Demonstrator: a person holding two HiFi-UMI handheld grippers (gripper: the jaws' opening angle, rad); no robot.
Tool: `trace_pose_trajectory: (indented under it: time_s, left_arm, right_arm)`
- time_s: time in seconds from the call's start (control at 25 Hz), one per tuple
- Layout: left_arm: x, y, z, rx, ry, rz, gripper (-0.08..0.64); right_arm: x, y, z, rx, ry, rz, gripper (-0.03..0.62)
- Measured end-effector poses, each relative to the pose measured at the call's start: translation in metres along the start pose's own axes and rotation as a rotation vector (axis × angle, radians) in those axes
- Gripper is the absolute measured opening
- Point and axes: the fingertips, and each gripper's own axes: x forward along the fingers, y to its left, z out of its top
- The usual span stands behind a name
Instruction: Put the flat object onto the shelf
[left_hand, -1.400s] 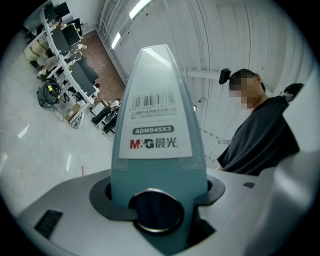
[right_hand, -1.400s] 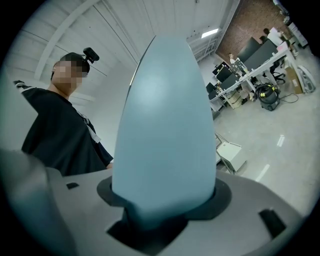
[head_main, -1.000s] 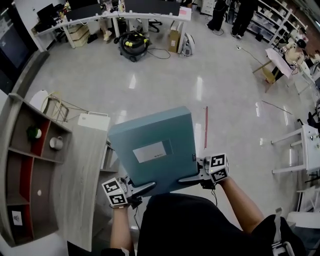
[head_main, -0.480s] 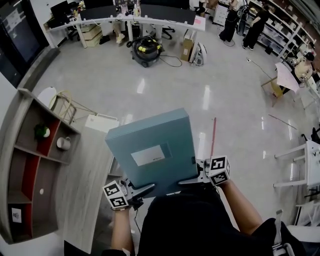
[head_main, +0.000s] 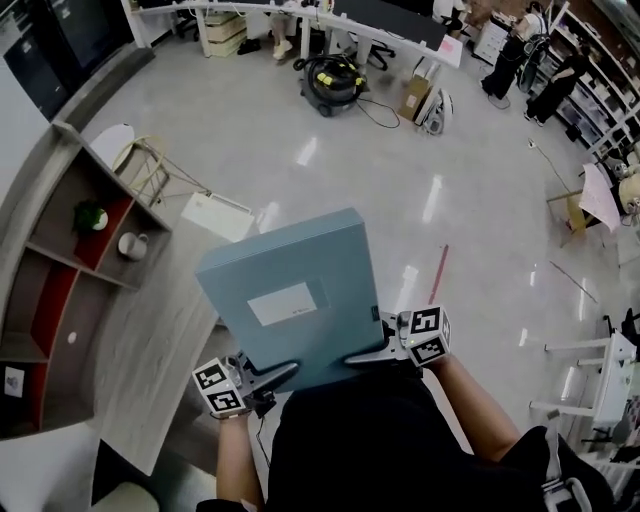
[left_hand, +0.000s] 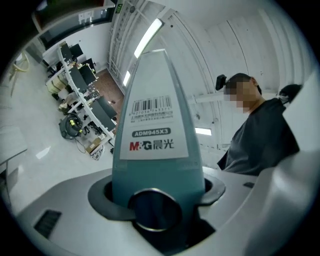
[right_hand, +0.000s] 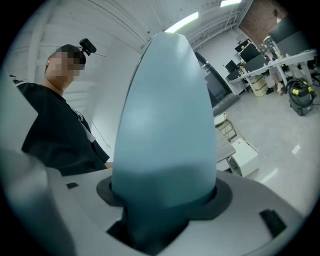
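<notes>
While I carry the file box in the air, left gripper and right gripper each clamped on an edge | done: lifted | left: reach the shelf at my left, place it.

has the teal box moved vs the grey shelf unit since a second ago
Yes. The teal flat file box has swung left toward the grey wooden shelf unit; its left corner now overlaps the unit's top.
</notes>
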Motion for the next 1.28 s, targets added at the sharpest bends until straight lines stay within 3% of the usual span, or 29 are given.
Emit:
trace_pose_trajectory:
  time_s: [0.2, 0.36, 0.72, 0.96, 1.28]
  left_arm:
    - [-0.002, 0.024, 0.022, -0.009, -0.087, 0.125, 0.3]
    - [-0.004, 0.058, 0.062, 0.005, -0.154, 0.242, 0.3]
    - [-0.013, 0.105, 0.134, 0.042, -0.213, 0.454, 0.3]
    - [-0.027, 0.143, 0.166, 0.018, -0.299, 0.543, 0.302]
    - [-0.04, 0.179, 0.197, 0.049, -0.355, 0.701, 0.334]
  right_arm:
    - [0.01, -0.034, 0.028, -0.008, 0.08, 0.106, 0.29]
    - [0.026, -0.077, 0.071, -0.032, 0.138, 0.225, 0.292]
    - [0.066, -0.143, 0.147, -0.104, 0.187, 0.4, 0.314]
    - [0.095, -0.18, 0.184, -0.105, 0.287, 0.477, 0.318]
    - [0.123, -0.215, 0.218, -0.146, 0.354, 0.554, 0.32]
